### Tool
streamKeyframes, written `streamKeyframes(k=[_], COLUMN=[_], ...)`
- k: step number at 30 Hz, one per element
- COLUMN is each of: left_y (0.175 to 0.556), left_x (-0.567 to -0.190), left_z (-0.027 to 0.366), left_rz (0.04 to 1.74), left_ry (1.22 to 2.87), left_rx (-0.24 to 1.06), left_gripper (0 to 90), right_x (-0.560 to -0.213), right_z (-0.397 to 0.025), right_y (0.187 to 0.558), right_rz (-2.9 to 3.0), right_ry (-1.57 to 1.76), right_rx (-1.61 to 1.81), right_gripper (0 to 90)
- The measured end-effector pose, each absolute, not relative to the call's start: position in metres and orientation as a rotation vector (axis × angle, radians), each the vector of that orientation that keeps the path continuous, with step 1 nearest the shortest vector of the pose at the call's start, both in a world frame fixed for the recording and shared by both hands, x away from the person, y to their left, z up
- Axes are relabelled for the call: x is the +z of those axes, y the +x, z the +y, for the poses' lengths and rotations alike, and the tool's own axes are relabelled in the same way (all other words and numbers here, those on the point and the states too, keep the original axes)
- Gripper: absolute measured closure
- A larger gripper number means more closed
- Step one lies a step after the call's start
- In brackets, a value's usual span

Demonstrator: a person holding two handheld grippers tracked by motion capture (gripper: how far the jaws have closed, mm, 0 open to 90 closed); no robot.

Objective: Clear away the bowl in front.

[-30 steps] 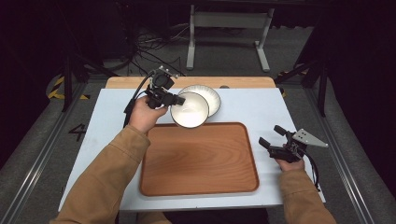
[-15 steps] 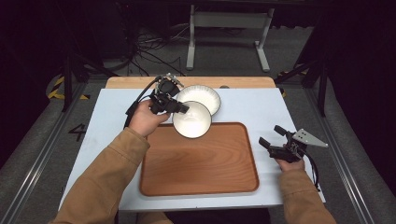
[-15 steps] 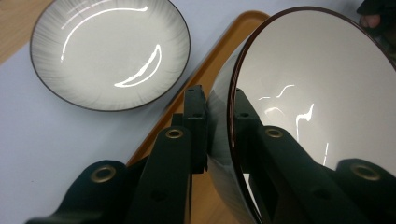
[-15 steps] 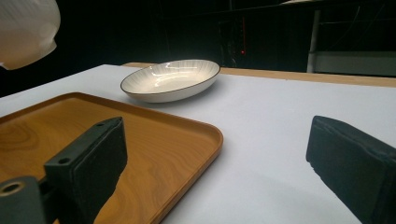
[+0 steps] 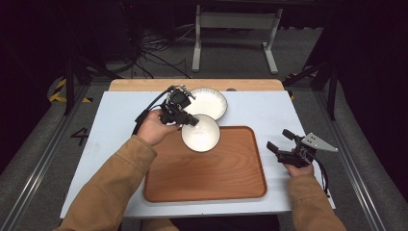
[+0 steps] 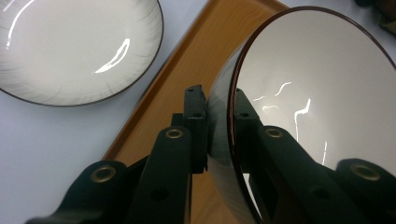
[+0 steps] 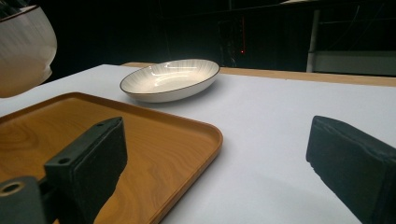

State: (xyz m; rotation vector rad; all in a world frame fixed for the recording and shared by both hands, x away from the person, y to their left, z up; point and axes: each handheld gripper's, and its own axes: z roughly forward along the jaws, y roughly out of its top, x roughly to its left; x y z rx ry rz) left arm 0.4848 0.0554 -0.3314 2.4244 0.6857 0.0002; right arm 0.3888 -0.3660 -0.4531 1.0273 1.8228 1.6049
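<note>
My left gripper [image 5: 186, 121] [image 6: 219, 119] is shut on the rim of a white bowl [image 5: 201, 133] [image 6: 317, 88] with a dark edge, holding it in the air over the far left corner of the wooden tray [image 5: 207, 166] [image 6: 187, 70] [image 7: 116, 140]. The bowl [image 7: 23, 46] hangs above the tray in the right gripper view. A shallow white plate [image 5: 208, 103] [image 6: 70, 46] [image 7: 168, 79] rests on the white table behind the tray. My right gripper [image 5: 284, 142] [image 7: 217, 172] stands open just right of the tray, with nothing between its pads.
The white table top [image 5: 260, 108] has bare room right of the plate and left of the tray. A wooden strip [image 5: 192, 84] runs along the far edge. Dark floor, cables and a metal stand [image 5: 235, 29] lie beyond.
My left gripper has carried the bowl away from the plate, toward me and right, so it now hangs over the tray's far left corner. The right gripper has stayed put.
</note>
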Motion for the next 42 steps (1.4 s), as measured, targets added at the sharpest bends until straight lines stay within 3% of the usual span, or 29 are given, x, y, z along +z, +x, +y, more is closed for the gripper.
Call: streamKeyframes(k=[42], left_y=[0.483], left_x=[-0.387], left_z=[0.031], left_rz=[0.662], left_ry=[2.564], left_rx=[-0.109], left_gripper=[81.9], right_x=[-0.453], right_z=[-0.366], right_y=[0.389], right_rz=[1.826], right_ry=[1.023], right_rx=[1.606], right_gripper=[5.7])
